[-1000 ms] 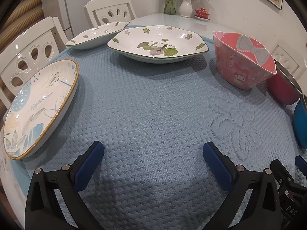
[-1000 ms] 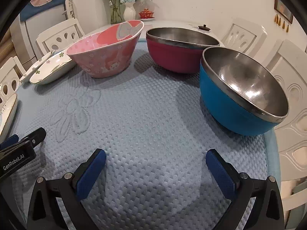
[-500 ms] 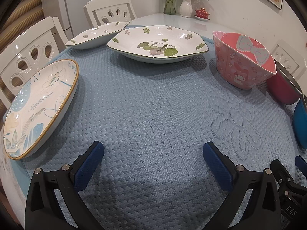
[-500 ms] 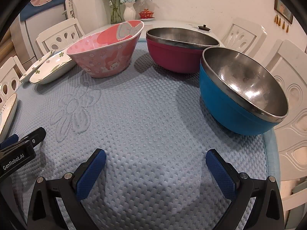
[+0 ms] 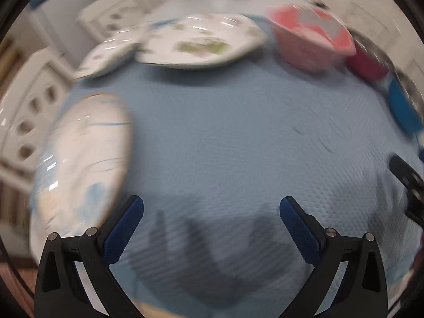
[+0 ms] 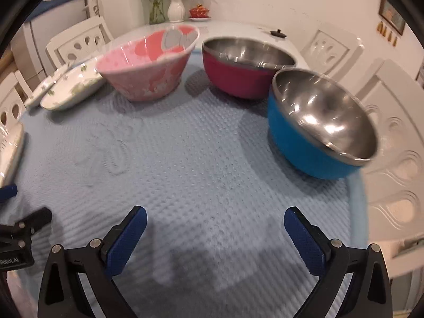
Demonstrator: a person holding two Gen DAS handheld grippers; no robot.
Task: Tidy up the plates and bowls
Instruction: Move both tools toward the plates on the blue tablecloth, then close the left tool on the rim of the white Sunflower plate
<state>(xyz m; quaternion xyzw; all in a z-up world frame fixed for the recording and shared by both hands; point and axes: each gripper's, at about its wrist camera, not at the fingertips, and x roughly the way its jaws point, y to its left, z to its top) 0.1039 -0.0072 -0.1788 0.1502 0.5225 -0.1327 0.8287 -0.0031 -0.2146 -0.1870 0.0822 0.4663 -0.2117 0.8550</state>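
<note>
1. Your left gripper (image 5: pixel 212 212) hovers over the blue quilted worktop (image 6: pixel 185 145), jaws apart and empty; its view is blurred.
2. Your right gripper (image 6: pixel 215 221) likewise has its jaws apart, holding nothing.
3. The pink patterned plastic bowl (image 6: pixel 148 66), magenta steel-lined bowl (image 6: pixel 238 76) and blue steel-lined bowl (image 6: pixel 318 122) stand ahead in a curved row.
4. The white floral plates (image 5: pixel 198 42) and the gold-rimmed blue-patterned plate (image 5: pixel 82 159) lie to the left.

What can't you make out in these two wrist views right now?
- Left wrist view: motion blur smears the gold-rimmed plate; its lettering and pattern are unreadable.
- Left wrist view: the blue bowl and red bowl are blurred near the fisheye edge.
- Right wrist view: the two green-leaf plates overlap, and the pink bowl covers their right end.
- Right wrist view: the left gripper is cut by the frame edge.
</note>
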